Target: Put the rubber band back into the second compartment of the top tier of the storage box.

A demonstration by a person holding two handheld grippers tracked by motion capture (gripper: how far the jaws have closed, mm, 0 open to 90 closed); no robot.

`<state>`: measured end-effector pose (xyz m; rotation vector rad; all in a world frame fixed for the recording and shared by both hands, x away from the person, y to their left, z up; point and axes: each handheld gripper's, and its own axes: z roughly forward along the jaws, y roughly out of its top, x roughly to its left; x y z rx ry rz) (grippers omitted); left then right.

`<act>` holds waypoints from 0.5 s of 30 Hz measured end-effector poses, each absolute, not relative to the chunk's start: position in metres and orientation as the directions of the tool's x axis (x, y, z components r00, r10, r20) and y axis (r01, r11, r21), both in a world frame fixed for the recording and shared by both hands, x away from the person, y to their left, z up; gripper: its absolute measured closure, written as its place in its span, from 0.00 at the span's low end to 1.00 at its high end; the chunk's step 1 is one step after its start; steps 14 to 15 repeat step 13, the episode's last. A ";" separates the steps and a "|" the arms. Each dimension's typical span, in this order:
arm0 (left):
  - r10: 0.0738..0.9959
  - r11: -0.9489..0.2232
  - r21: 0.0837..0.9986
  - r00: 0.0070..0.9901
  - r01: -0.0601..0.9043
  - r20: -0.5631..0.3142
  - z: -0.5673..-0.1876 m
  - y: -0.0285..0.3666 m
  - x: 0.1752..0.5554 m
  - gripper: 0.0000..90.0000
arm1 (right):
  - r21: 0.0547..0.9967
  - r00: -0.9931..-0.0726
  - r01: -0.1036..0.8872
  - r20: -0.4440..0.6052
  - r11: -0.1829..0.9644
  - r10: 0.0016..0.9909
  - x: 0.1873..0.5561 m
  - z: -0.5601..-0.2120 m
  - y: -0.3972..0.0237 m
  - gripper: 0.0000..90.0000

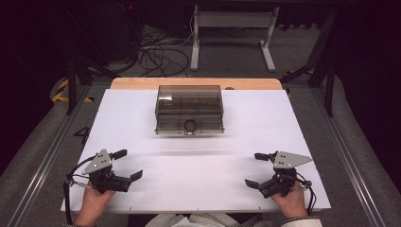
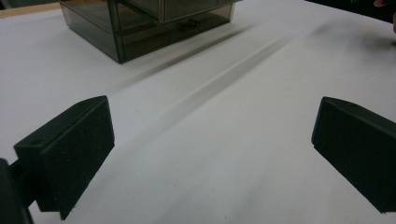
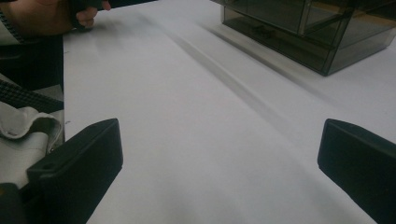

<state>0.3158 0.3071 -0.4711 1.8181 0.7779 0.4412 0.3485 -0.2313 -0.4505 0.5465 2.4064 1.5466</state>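
A smoky clear plastic drawer box (image 1: 189, 109) stands at the far middle of the white table, drawers shut, with a small dark ring visible in its lower drawer. Its corner shows in the left gripper view (image 2: 140, 25) and in the right gripper view (image 3: 308, 32). My left gripper (image 1: 131, 164) rests near the front left edge, held by a hand, jaws wide apart and empty (image 2: 212, 154). At the front right my right gripper (image 1: 256, 169) is likewise open with nothing between its jaws (image 3: 219, 168). Both point inward toward the table's middle.
The white table sheet (image 1: 198, 179) has a shallow crease running across it in front of the box. A wooden strip (image 1: 142, 83) edges the far side. Cables and a white stand's legs (image 1: 231, 38) lie on the floor beyond. Metal rails run along both table sides.
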 end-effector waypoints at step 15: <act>0.704 -0.208 0.930 0.706 0.304 -0.073 -0.469 0.309 0.315 0.00 | 0.912 -0.903 0.183 0.008 0.368 0.429 0.348 -0.450 -0.232 0.01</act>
